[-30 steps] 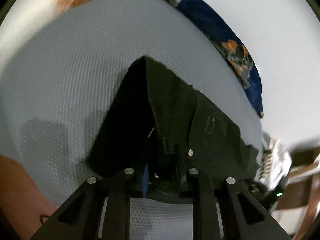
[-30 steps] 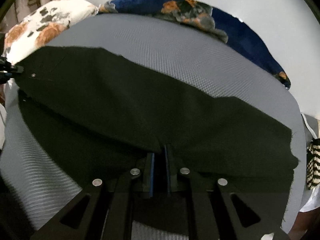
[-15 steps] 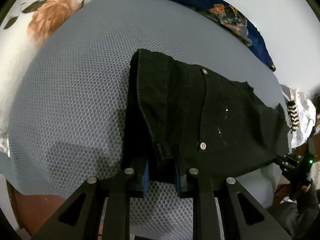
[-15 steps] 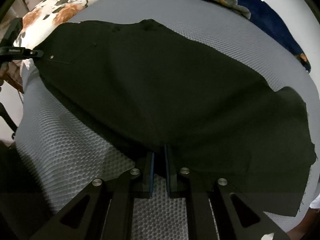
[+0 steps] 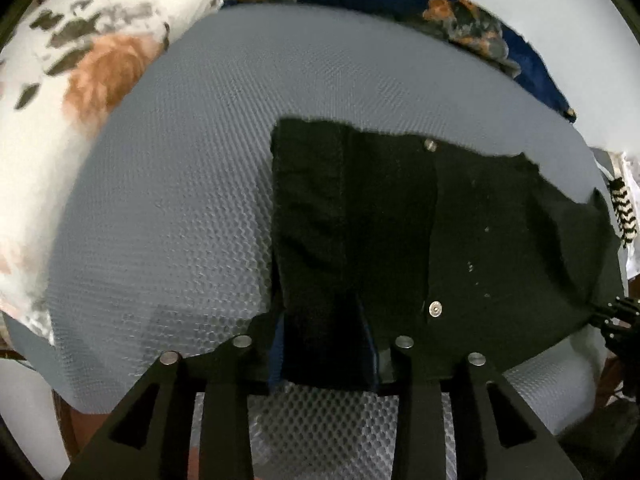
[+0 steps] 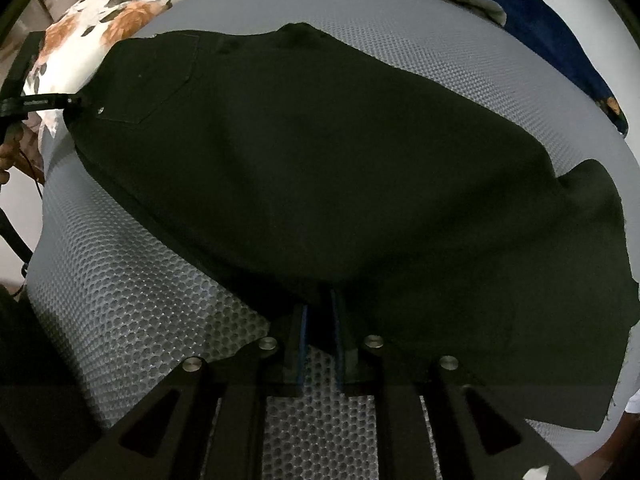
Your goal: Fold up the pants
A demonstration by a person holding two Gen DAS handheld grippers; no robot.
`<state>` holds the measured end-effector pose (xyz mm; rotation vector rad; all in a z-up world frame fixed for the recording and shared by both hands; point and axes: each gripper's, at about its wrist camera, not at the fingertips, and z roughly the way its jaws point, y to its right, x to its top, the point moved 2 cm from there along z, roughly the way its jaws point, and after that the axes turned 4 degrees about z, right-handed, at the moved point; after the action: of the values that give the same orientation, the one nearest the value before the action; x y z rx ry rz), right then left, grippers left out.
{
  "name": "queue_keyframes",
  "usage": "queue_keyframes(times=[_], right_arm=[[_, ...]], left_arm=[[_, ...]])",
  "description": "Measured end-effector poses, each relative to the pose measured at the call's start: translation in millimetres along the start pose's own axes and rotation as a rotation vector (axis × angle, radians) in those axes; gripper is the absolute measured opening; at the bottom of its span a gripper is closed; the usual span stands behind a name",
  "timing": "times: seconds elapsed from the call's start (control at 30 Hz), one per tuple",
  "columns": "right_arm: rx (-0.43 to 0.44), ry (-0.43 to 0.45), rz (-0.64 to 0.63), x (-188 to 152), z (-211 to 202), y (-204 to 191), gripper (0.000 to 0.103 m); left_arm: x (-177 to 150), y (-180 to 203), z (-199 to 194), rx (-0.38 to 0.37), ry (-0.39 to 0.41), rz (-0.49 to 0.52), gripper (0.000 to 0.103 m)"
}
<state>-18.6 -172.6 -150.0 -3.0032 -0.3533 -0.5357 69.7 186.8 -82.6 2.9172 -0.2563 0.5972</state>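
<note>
The black pants (image 6: pixel 320 168) lie spread on a grey mesh mat (image 6: pixel 128 312), waistband end at the left with a pocket and rivets. In the left wrist view the waistband (image 5: pixel 360 220) with its metal button lies flat. My left gripper (image 5: pixel 324 344) is shut on the waistband's near edge, low over the mat. My right gripper (image 6: pixel 320 320) is shut on the pants' near edge at mid-length. The left gripper also shows in the right wrist view (image 6: pixel 76 100), at the waistband corner. The right gripper shows at the far right of the left wrist view (image 5: pixel 600 312).
A white floral pillow (image 5: pixel 60 100) lies at the mat's left. A dark blue floral cloth (image 5: pixel 480 40) lies along the far edge. A black-and-white patterned item (image 5: pixel 622 216) sits at the right. A pale wall stands behind.
Both grippers have lowered the pants from hanging in the air onto the mat. The cloth now lies flatter and more spread out.
</note>
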Motion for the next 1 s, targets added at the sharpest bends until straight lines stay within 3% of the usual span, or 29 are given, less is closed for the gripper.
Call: queue_keyframes(times=[0.1,0.23,0.4,0.5,0.67,0.83,1.0], right_arm=[[0.037,0.023,0.037,2,-5,5,0.020],[0.065,0.057,0.061,0,-11,9,0.022],[0.104,0.080,0.106,-2,-17,13,0.022],[0.126,0.093,0.136,13,-16,7,0.022],[0.142,0.108,0.154,19,-16,12,0.022],[0.164,0.118,0.171,19,-18,17,0.022],[0.196,0.124,0.186,19,-19,22,0.022]], left_arm=[[-1,-4,-25,0.051,0.054,0.013,0.045],[0,9,-55,0.094,0.153,0.053,0.045],[5,89,-64,-0.056,0.228,0.230,0.045],[4,150,-48,-0.196,0.199,0.356,0.045],[0,233,-17,-0.304,0.163,0.520,0.045],[-16,286,11,-0.352,0.096,0.631,0.045],[-22,309,39,-0.320,0.056,0.661,0.042]])
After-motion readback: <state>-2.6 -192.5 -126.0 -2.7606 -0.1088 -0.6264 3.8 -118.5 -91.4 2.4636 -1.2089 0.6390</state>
